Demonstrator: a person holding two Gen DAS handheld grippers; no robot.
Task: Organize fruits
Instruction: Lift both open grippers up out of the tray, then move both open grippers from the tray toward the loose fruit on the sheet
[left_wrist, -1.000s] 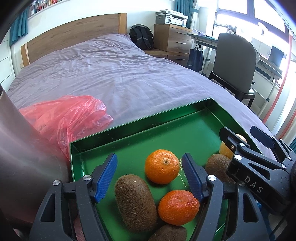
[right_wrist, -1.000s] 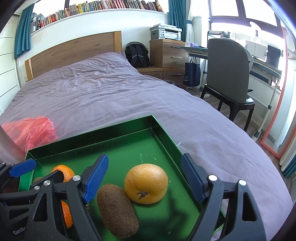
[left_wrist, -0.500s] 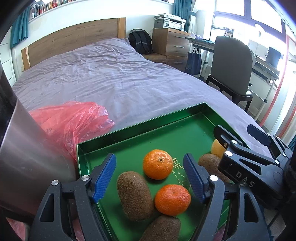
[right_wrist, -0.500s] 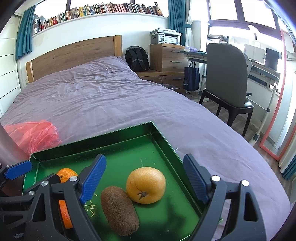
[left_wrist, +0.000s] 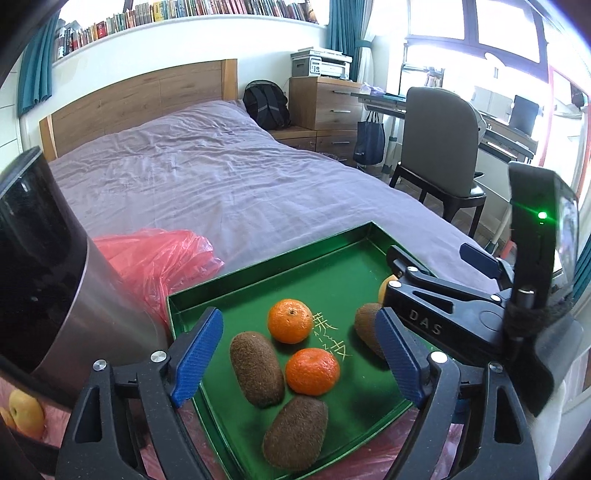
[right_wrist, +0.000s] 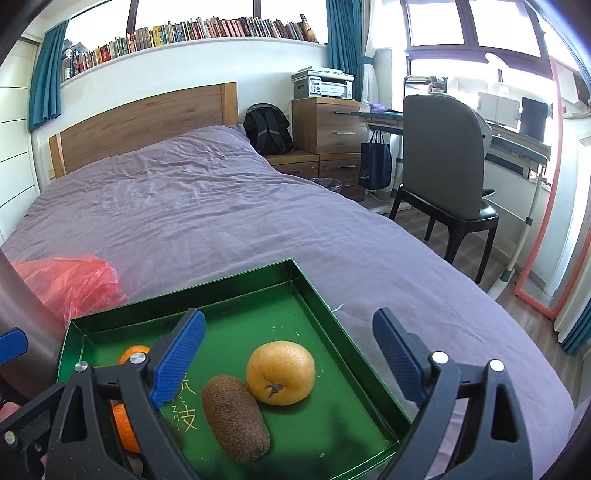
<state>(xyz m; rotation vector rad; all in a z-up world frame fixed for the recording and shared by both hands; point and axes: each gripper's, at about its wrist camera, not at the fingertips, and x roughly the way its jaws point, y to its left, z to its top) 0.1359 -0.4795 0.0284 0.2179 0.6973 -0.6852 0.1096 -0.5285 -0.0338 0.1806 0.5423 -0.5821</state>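
Observation:
A green tray (left_wrist: 258, 273) (right_wrist: 332, 306) lies on the purple bed and holds fruit. The left wrist view shows two tangerines (left_wrist: 290, 320) (left_wrist: 312, 371) and three kiwis (left_wrist: 256, 368) (left_wrist: 295, 432) (left_wrist: 365, 330). The right wrist view shows a yellow-orange pear-like fruit (right_wrist: 280, 372) beside a kiwi (right_wrist: 235, 417). My left gripper (left_wrist: 301, 356) is open and empty above the tray's left half. My right gripper (right_wrist: 290, 360) is open and empty above the right half, and shows at the right of the left wrist view (left_wrist: 436, 295).
A crumpled red plastic bag (left_wrist: 162, 258) (right_wrist: 70, 284) lies on the bed left of the tray. A tall metal cylinder (left_wrist: 48, 280) stands close at the left. A chair (right_wrist: 443, 173), desk and drawers stand right of the bed.
Both grippers have pulled back and up from the tray, still open. The fruit looks smaller and more of the room shows. The fruit has not moved.

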